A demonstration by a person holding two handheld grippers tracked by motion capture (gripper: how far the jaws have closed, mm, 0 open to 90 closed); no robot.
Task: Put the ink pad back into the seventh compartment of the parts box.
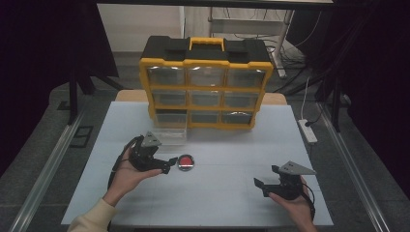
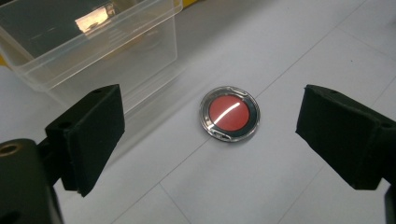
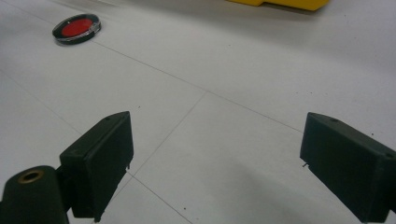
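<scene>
red disc (image 2: 229, 114) lies between the released left tool (image 2: 210, 140), beside a clear drawer (image 2: 93, 51); right tool (image 3: 215, 163) released.

The round case (image 1: 186, 162) lies on the table (image 1: 232, 203). The clear drawer (image 1: 170, 136) sits at its 11 o'clock. The drawer box (image 1: 206, 87) stands behind at 12 o'clock.

My table (image 1: 232, 193) is white, ruled with thin grid lines. A round red disc (image 1: 185, 162) in a clear case lies flat near its middle. A clear plastic drawer (image 1: 170, 137) sits on it just behind the disc, to the left. At the far edge stands a yellow and black organiser (image 1: 206, 89), its front facing me.
</scene>
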